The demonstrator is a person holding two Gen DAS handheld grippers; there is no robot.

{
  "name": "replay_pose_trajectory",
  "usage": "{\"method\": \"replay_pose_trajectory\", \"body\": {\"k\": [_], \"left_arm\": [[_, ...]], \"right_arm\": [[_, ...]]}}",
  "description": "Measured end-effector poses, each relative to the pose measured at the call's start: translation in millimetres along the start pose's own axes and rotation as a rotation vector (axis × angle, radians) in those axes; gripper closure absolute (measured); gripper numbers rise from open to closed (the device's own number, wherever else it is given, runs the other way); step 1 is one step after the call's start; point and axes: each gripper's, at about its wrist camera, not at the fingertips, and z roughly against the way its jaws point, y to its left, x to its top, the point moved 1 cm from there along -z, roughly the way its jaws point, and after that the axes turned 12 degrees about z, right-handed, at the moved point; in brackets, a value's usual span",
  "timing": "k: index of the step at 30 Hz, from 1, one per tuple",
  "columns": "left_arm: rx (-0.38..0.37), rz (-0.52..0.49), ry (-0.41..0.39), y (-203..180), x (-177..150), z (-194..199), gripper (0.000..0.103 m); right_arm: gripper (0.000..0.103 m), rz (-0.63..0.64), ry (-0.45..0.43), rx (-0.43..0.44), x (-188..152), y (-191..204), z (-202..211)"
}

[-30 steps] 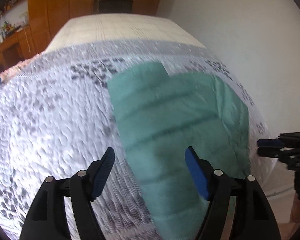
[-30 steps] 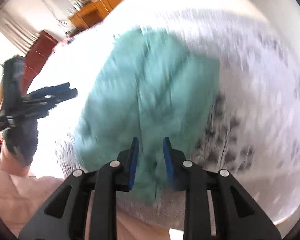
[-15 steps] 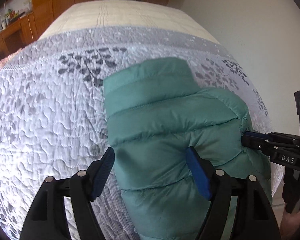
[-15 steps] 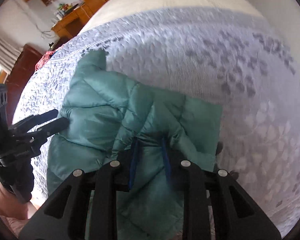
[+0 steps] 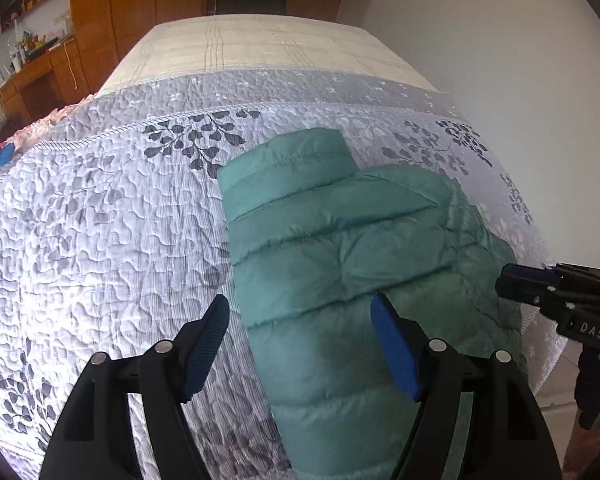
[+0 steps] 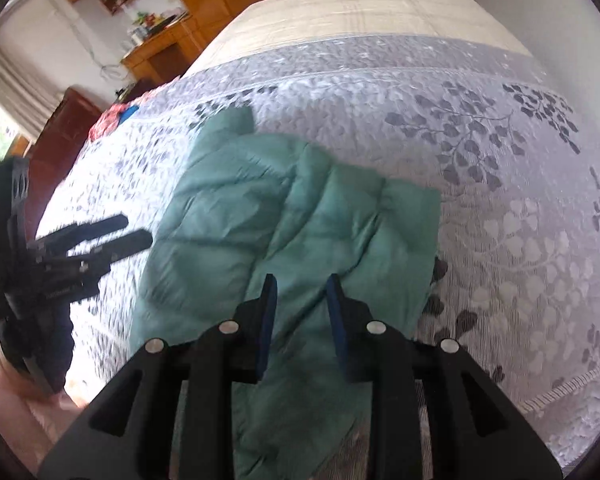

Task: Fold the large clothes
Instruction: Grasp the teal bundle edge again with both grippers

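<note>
Bed (image 5: 100, 240) carries a grey leaf-print quilted cover; bare mattress beyond it, wooden furniture further back.

Green puffer jacket (image 5: 340, 264) lies near the bed's near edge beside the wall, bunched and partly folded over itself, one narrow end reaching up the bed, the near end hanging toward the edge. Fold judged unfinished: edges not squared.

Left gripper (image 5: 300, 344): released, jaws wide, straddling the jacket's left edge without pinching it. Probably lining up for a fresh grasp.

Right gripper (image 6: 302, 316): jaws narrow and opening, hanging over the jacket; fabric shows between the pads (image 6: 268, 320), none seen pinched. Reads as letting go.
</note>
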Motion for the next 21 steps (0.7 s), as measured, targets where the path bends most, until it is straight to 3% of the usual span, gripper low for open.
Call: {"method": "replay_pose_trajectory", "body": {"k": [7, 11, 17, 20, 21], "left_arm": [[0.026, -0.037, 0.040, -6.3, -23.2, -11.4, 0.030], [0.026, -0.032, 0.047, -5.6, -29.4, -23.1, 0.028], [0.039, -0.032, 0.048, -5.8, -34.1, -26.2, 0.028], [0.036, -0.023, 0.037, -0.3, -32.5, -14.7, 0.029], [0.018, -0.004, 0.036, 6.4, -30.8, -8.7, 0.029]], "right_arm": [[0.076, -0.032, 0.067, -0.002, -19.7, -1.1, -31.2], [0.076, -0.067, 0.073, 0.038, -26.2, -10.5, -44.5], [0.075, -0.070, 0.058, 0.027, -30.5, -7.8, -41.7], [0.070, -0.067, -0.005, 0.018, -31.7, -6.5, -16.0], [0.059, -0.078, -0.036, 0.015, -33.6, -8.9, -3.9]]}}
